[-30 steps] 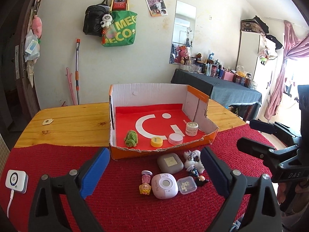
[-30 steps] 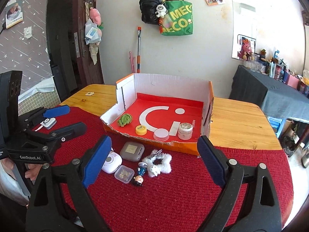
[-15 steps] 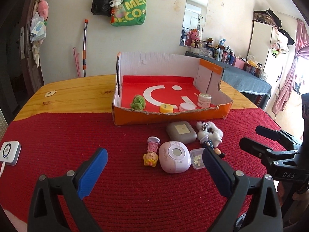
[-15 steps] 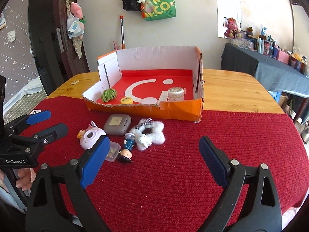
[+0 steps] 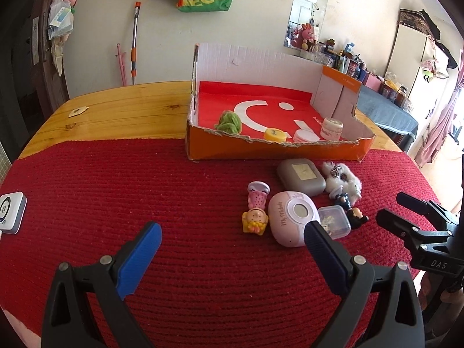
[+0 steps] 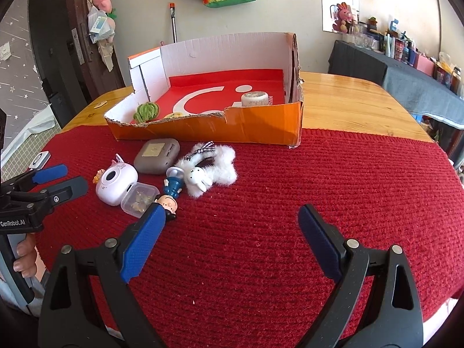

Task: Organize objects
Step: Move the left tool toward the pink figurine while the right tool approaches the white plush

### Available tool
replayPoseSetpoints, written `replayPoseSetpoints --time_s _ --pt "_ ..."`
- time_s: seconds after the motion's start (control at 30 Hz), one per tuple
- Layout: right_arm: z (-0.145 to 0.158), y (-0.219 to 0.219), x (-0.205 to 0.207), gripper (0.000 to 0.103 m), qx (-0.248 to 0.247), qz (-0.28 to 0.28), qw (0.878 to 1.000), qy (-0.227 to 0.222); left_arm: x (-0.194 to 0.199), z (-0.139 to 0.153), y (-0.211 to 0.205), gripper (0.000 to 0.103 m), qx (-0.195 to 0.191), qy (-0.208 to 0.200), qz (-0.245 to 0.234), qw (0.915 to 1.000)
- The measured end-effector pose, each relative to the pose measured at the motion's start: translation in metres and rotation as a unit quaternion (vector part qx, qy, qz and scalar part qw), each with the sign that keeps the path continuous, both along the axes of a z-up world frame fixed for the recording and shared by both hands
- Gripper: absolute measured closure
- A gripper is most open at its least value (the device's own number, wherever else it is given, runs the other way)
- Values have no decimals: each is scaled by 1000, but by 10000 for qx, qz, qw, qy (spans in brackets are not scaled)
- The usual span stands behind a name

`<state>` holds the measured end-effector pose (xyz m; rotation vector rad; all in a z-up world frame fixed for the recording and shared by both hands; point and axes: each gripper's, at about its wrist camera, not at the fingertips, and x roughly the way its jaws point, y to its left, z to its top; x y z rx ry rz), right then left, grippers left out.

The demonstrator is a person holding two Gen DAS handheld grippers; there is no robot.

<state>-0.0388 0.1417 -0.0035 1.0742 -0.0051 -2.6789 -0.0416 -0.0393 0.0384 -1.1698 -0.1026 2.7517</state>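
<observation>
Two claws hung over the red mat (image 5: 116, 191), both spread wide and pinching nothing. Ahead of the left claw (image 5: 232, 239), just past its right finger, lay a pink round case (image 5: 291, 221), a doll (image 5: 255, 211) and a small clear box (image 5: 333, 221). Left of the right claw (image 6: 232, 217) lay a white fluffy toy (image 6: 211, 168). Farther ahead stood the cardboard box (image 6: 232, 129).
</observation>
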Motion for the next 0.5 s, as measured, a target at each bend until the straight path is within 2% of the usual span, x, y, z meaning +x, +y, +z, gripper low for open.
replayPoseSetpoints --time_s 0.3,0.5 --pt "-5 1 -8 9 -10 -14 9999 -125 -21 -15 -14 3 37 -482 -221 9986" --pt "-5 -1 -12 9 104 -39 9999 -95 -31 -20 -11 3 -305 -531 -264 9978"
